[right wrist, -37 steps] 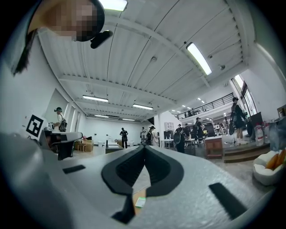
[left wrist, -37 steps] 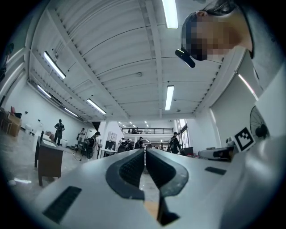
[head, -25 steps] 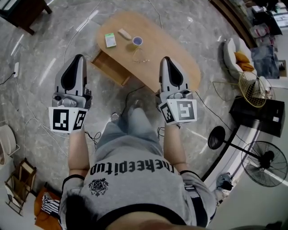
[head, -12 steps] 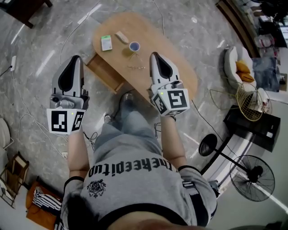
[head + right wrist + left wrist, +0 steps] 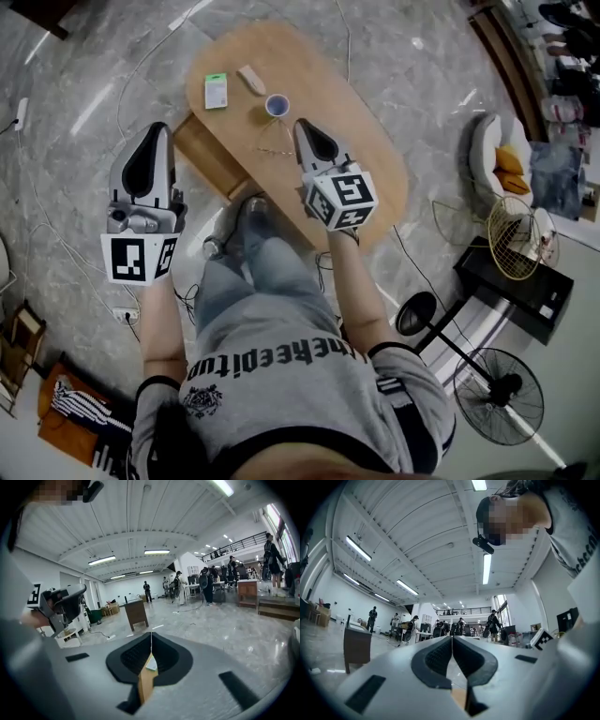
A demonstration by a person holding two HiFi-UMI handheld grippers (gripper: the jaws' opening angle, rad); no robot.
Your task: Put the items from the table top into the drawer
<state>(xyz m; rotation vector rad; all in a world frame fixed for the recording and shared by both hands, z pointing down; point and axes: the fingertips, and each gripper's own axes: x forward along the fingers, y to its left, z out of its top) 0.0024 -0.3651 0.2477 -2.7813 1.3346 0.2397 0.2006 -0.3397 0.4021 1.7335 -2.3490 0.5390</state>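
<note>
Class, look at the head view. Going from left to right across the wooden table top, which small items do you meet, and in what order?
green box → tan oblong block → small blue round item

Light: bright, even, from ceiling strips.
Glare: pale streaks on the floor.
Distortion: strong fisheye; dark rounded corners in both gripper views.
Focus: mostly sharp.

Grey marble floor fills upper left, white armchair upper right, black standing fan lower right; strip lights cross the white ribbed ceiling.
</note>
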